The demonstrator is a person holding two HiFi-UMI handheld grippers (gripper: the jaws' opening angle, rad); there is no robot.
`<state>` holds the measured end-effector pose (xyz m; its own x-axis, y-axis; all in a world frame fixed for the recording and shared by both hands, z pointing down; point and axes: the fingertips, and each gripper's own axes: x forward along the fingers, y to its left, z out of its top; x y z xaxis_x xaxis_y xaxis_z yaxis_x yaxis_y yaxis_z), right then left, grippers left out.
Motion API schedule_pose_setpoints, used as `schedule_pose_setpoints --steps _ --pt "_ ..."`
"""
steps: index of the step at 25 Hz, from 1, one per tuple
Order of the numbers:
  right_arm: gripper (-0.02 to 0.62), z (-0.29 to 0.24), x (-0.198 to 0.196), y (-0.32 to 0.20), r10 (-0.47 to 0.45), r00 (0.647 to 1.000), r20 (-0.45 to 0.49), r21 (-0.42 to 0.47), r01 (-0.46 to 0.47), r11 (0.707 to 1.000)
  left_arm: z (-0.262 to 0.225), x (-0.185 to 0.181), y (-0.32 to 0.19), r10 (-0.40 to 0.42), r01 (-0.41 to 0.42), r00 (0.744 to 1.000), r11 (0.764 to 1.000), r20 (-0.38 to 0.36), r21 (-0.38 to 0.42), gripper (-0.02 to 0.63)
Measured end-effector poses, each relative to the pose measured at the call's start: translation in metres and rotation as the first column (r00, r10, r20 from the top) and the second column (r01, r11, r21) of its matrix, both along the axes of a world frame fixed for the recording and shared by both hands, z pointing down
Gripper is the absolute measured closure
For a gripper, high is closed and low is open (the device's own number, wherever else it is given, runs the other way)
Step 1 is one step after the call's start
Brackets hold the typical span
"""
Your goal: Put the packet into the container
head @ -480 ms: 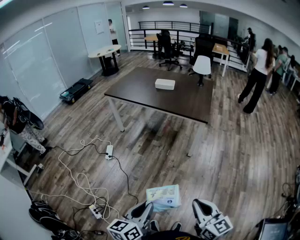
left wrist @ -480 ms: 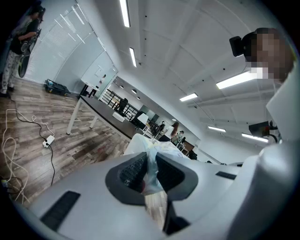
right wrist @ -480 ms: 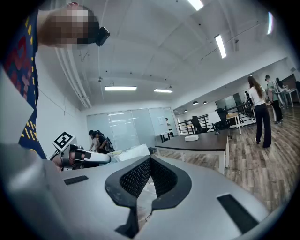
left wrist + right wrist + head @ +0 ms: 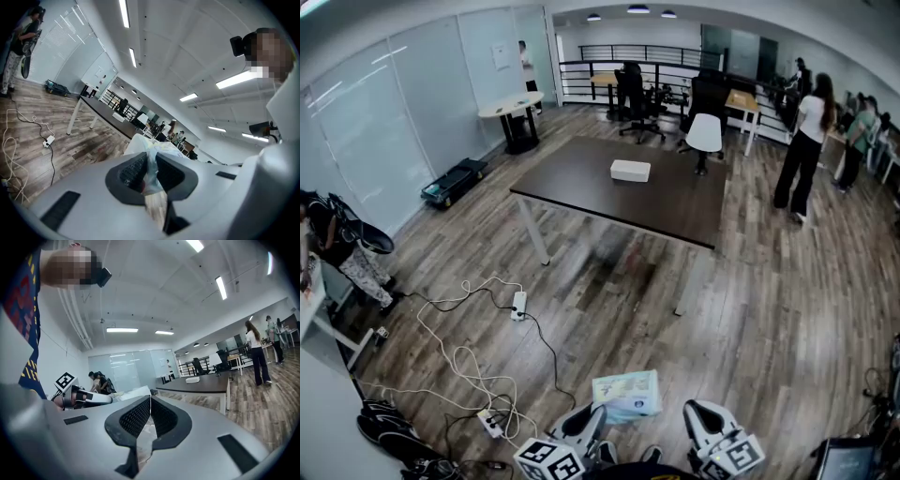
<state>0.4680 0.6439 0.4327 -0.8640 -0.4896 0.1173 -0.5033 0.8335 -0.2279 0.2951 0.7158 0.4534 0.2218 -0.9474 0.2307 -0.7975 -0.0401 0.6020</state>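
Observation:
The packet (image 4: 626, 394), pale blue-green and white, hangs low in the head view with my left gripper (image 4: 596, 411) shut on its near edge. In the left gripper view the packet (image 4: 154, 149) is pinched between the dark pads and spreads out beyond the left gripper (image 4: 149, 159). My right gripper (image 4: 694, 411) is to the right of the packet, apart from it. Its jaws are shut with nothing between them in the right gripper view (image 4: 150, 401). The container (image 4: 630, 170), a small white box, sits on the dark table (image 4: 581, 178) far ahead.
White and black cables with power strips (image 4: 518, 304) trail over the wooden floor at the left. People (image 4: 800, 148) stand at the far right; another person (image 4: 337, 248) is at the left wall. Office chairs (image 4: 705, 131) and desks lie behind the table.
The person in the white top at the far right has shifted a little to the left. Both grippers and the packet keep their places.

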Motion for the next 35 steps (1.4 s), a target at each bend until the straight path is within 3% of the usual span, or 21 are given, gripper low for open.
schedule_pose_setpoints --steps 5,10,24,29,35 --pt "0.576 -0.004 0.0 0.005 -0.036 0.999 0.02 0.0 0.036 0.999 0.0 0.006 -0.001 -0.009 0.009 1.0 1.0 -0.001 -0.002 0.554" --pt "0.492 -0.004 0.007 0.01 -0.066 0.998 0.014 -0.003 0.066 0.998 -0.002 0.017 0.001 -0.028 0.029 1.0 1.0 0.008 -0.006 0.554" --pt "0.488 0.01 -0.007 0.008 -0.233 0.972 0.035 -0.018 0.234 0.972 0.014 0.034 -0.003 -0.135 0.135 0.991 0.991 0.002 -0.024 0.554" --pt "0.488 0.009 -0.034 -0.012 -0.244 0.969 0.045 -0.024 0.245 0.969 0.022 0.009 -0.028 -0.14 0.14 0.99 0.99 -0.009 -0.023 0.555" --pt "0.488 0.001 -0.093 -0.056 -0.226 0.974 0.034 -0.012 0.226 0.974 0.019 -0.053 -0.074 -0.132 0.132 0.991 0.991 -0.015 0.0 0.554"
